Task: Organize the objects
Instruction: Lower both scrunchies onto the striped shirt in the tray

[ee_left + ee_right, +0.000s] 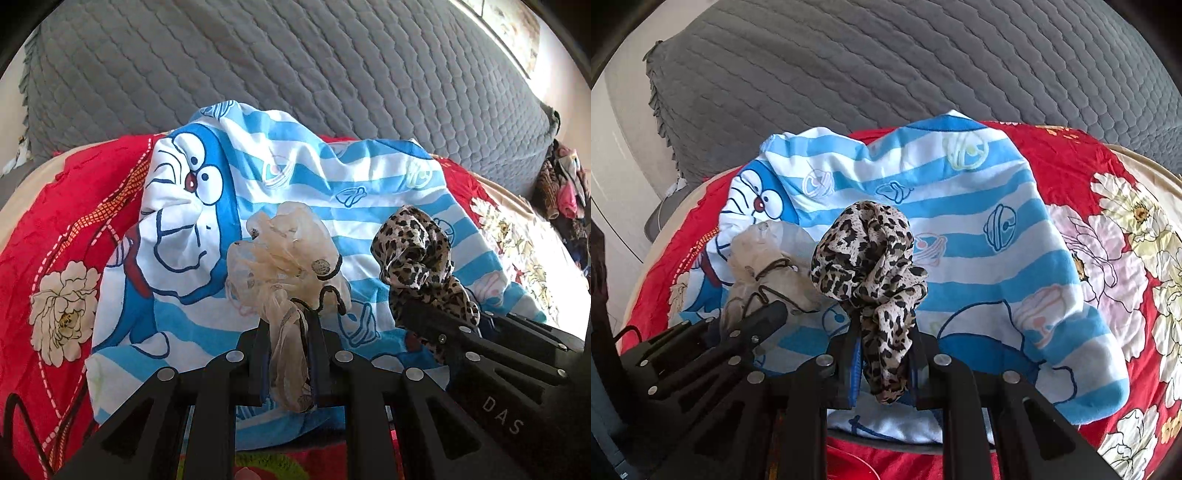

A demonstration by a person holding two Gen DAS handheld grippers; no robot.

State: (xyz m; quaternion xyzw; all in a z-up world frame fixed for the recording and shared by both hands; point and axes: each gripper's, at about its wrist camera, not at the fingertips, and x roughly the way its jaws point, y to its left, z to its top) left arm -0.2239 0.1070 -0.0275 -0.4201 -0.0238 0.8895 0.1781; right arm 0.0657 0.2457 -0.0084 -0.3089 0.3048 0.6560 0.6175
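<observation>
Both claws clamped, left claw (286, 332) gripping cream scrunchie (284, 258), right claw (882, 339) leopard scrunchie (868, 251)

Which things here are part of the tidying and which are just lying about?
In the job: cream scrunchie in left gripper; leopard scrunchie in right gripper.

Lying about: striped cartoon cloth, red floral cover, grey quilt.

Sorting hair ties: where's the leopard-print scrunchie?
The leopard-print scrunchie is pinched in the right gripper, above the striped cartoon cloth, right of the sheer scrunchie.
</observation>
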